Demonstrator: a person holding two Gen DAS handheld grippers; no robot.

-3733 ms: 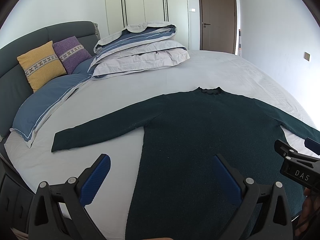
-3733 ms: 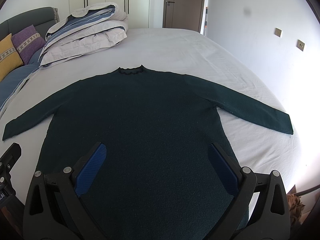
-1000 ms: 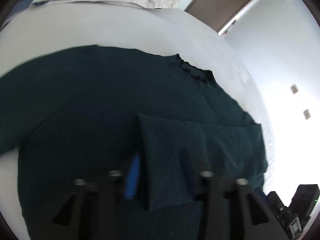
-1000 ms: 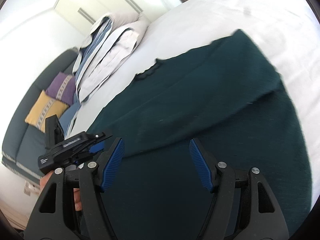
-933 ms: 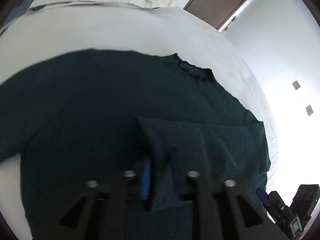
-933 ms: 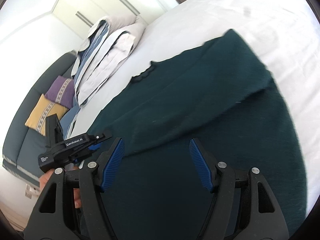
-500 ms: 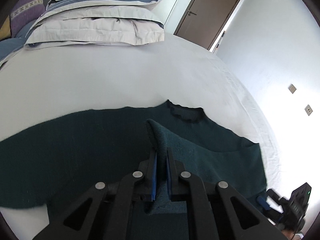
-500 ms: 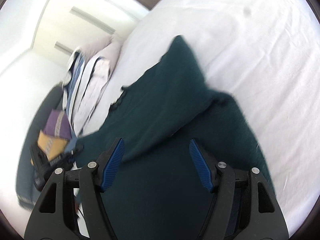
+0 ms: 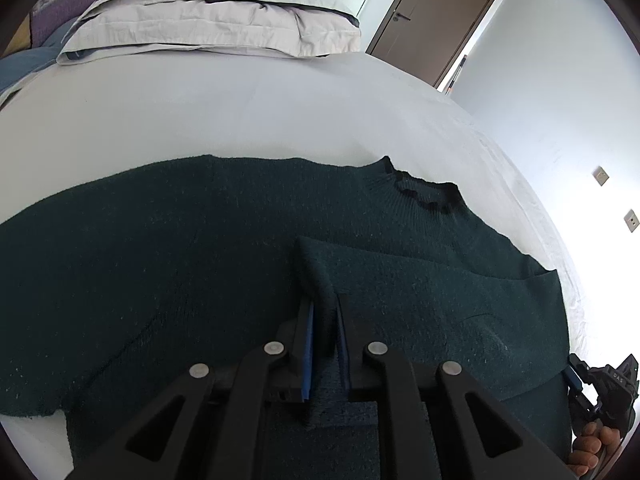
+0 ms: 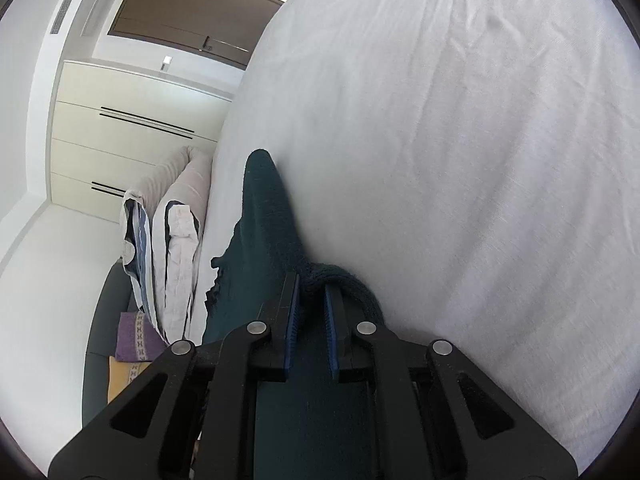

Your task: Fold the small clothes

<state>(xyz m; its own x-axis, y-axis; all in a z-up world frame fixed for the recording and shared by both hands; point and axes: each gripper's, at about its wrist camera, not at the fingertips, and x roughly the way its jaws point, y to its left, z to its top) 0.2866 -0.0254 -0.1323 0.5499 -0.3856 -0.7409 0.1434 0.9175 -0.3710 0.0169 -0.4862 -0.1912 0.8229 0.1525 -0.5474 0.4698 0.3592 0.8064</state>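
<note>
dark green sweater flat on bed; left claw pinching folded sleeve cuff; right claw pinching sweater's side edge.

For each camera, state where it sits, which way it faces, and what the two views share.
Left wrist: on the left gripper, facing across the bed toward the door; the right gripper and a hand show at the edge.
Right wrist: on the right gripper, rolled sideways, facing along the sheet.
Shared: the green sweater, pinched by both, and the folded duvet.

The left gripper is clamped on dark green knit sweater fabric; the right gripper pinches its edge likewise.
</note>
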